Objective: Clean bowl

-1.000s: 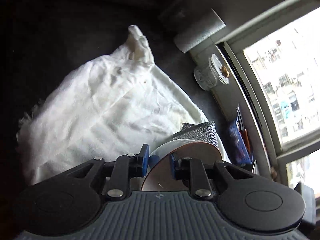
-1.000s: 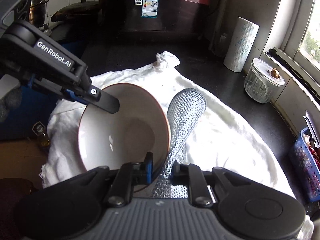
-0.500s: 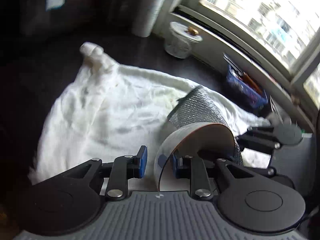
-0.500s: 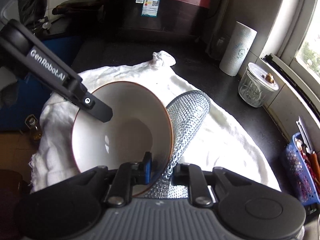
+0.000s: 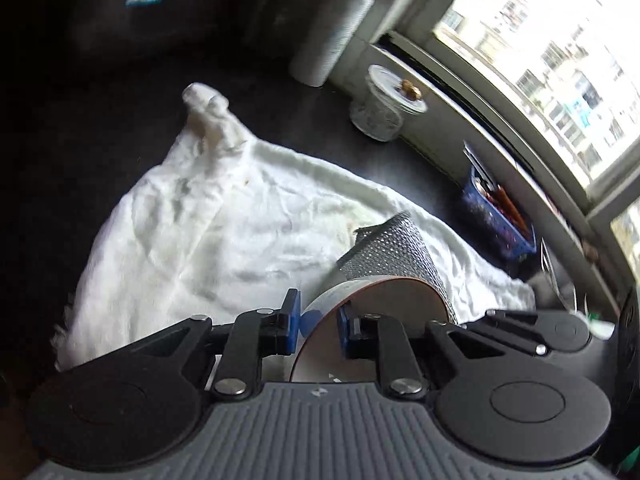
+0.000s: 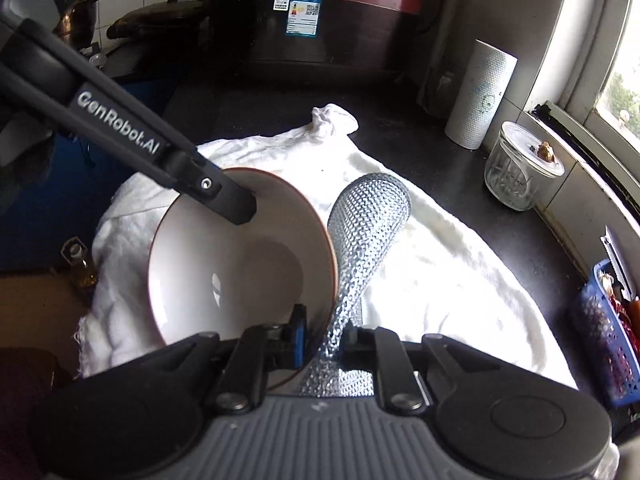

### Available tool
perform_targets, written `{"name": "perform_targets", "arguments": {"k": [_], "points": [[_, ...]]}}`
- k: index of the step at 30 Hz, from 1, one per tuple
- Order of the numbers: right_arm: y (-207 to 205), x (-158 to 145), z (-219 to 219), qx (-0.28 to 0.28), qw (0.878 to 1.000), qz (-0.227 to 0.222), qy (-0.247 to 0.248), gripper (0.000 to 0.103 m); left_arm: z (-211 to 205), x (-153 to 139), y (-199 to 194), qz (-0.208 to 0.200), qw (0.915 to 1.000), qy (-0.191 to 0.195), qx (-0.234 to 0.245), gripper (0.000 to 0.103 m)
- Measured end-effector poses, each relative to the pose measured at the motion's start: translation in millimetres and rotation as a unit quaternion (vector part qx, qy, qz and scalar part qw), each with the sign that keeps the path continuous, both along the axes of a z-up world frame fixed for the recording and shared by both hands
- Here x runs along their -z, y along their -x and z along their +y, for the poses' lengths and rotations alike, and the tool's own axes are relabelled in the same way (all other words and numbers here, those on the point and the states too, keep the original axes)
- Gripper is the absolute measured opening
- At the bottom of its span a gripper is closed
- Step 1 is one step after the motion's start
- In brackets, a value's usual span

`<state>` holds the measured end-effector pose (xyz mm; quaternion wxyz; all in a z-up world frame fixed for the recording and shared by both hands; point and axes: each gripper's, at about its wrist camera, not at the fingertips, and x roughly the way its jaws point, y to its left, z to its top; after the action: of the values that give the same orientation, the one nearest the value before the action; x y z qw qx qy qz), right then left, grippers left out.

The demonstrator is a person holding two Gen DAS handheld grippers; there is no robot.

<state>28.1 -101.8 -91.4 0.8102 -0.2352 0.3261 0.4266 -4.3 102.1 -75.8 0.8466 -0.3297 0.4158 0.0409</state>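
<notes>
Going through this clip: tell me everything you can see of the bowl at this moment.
The bowl is round, white inside and out, with a thin brown rim; it looks ceramic and glossy. Its inside looks empty. It is tipped on edge above the white cloth, mouth facing the right wrist camera. The left gripper has its jaws clamped across the rim, one inside, one outside. A silver mesh scrubber, held by the right gripper, lies against the outer wall.
</notes>
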Motion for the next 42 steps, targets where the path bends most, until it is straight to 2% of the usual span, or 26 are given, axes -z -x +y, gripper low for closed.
{"name": "perform_targets", "arguments": {"k": [4,7,12,14,16,21,26,28,32,35,37,38,40,42], "points": [[1.6,-0.4,4.4,0.008,1.000,0.002,-0.005,0.017,16.2,15.8,11.0,0.018,0.9929,0.091,-0.075,0.023],[3.0,0.3,4.8,0.013,1.000,0.004,-0.009,0.019,26.4,28.9,19.5,0.032,0.9793,0.157,-0.124,0.024],[4.2,0.1,5.2,0.020,1.000,0.018,-0.017,0.024,34.5,45.0,28.8,0.055,0.9587,0.223,-0.168,0.024],[5.0,1.7,3.1,0.019,0.999,0.030,-0.021,0.032,35.5,46.7,28.5,0.056,0.9580,0.226,-0.168,0.023],[2.7,-0.3,-3.6,0.027,0.998,0.050,-0.038,0.031,35.5,46.3,27.1,0.057,0.9581,0.225,-0.167,0.023],[-10.8,-12.0,-27.2,0.051,0.990,0.099,-0.087,0.024,37.4,49.4,23.6,0.063,0.9513,0.245,-0.176,0.025],[-13.6,-19.6,-40.9,0.063,0.986,0.108,-0.110,0.023,39.1,48.4,19.2,0.061,0.9474,0.260,-0.176,0.025],[-15.3,-21.3,-47.6,0.073,0.984,0.115,-0.117,0.017,39.9,48.5,16.2,0.058,0.9476,0.262,-0.173,0.025],[-20.4,-12.0,-56.0,0.089,0.984,0.119,-0.097,0.009,39.4,48.1,12.6,0.062,0.9522,0.250,-0.165,0.025],[-23.6,-6.7,-65.3,0.099,0.983,0.124,-0.096,0.005,36.9,43.0,10.3,0.055,0.9626,0.222,-0.146,0.026],[-28.6,-8.3,-74.5,0.109,0.977,0.143,-0.112,0.005,34.9,38.7,9.3,0.050,0.9692,0.202,-0.132,0.026],[-33.1,-10.2,-81.1,0.113,0.970,0.167,-0.132,0.005,34.8,38.2,9.4,0.049,0.9700,0.199,-0.130,0.026],[-43.3,-18.1,-96.5,0.119,0.944,0.233,-0.200,0.005,34.8,37.4,9.5,0.049,0.9714,0.195,-0.126,0.026],[-48.2,-26.4,-103.4,0.121,0.932,0.256,-0.225,0.005,35.1,37.5,9.7,0.048,0.9712,0.196,-0.127,0.026]]}}
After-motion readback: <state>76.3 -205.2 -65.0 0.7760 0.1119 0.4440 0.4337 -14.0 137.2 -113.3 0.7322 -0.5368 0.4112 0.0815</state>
